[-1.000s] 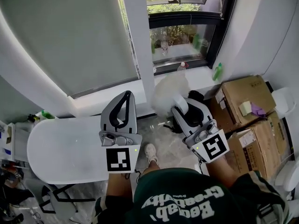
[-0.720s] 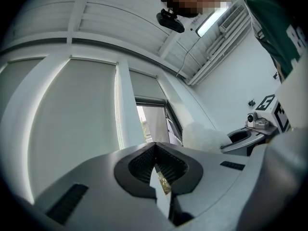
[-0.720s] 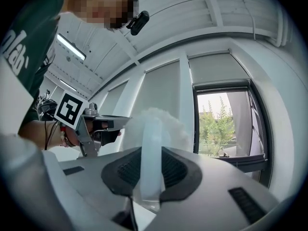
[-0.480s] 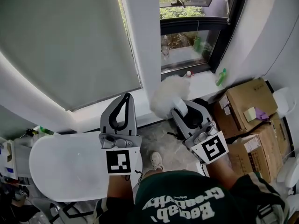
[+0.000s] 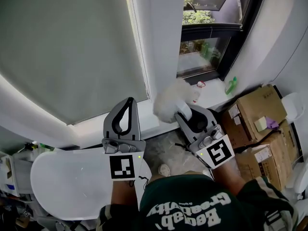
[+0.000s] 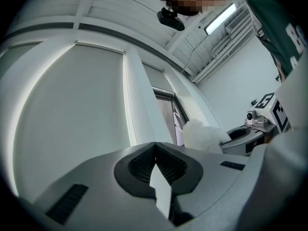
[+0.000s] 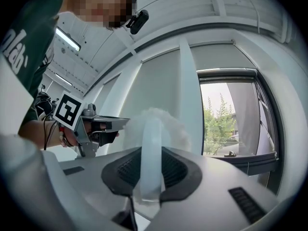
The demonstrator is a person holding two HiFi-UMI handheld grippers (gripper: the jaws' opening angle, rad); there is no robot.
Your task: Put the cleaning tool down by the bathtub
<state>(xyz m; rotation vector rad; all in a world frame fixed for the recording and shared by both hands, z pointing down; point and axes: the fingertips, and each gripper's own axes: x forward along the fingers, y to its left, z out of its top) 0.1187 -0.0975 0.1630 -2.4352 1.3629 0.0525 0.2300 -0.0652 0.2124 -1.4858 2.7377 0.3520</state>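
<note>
Up at centre right, your right gripper (image 5: pixel 185 110) pinches the cleaning tool (image 5: pixel 171 99), not yet down by the bathtub (image 5: pixel 67 177) at near left.
You grip the pale handle with the fluffy head pointing far toward the window (image 5: pixel 202 52), probably to carry it clear. Only the right gripper view shows the pads on the handle. Your left gripper (image 5: pixel 127 104) is pressed together and empty.

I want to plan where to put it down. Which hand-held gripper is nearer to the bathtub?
Left. The left hand-held gripper is over the bathtub at its right end; the right hand-held gripper, holding the cleaning tool, is over the floor beside it.
</note>
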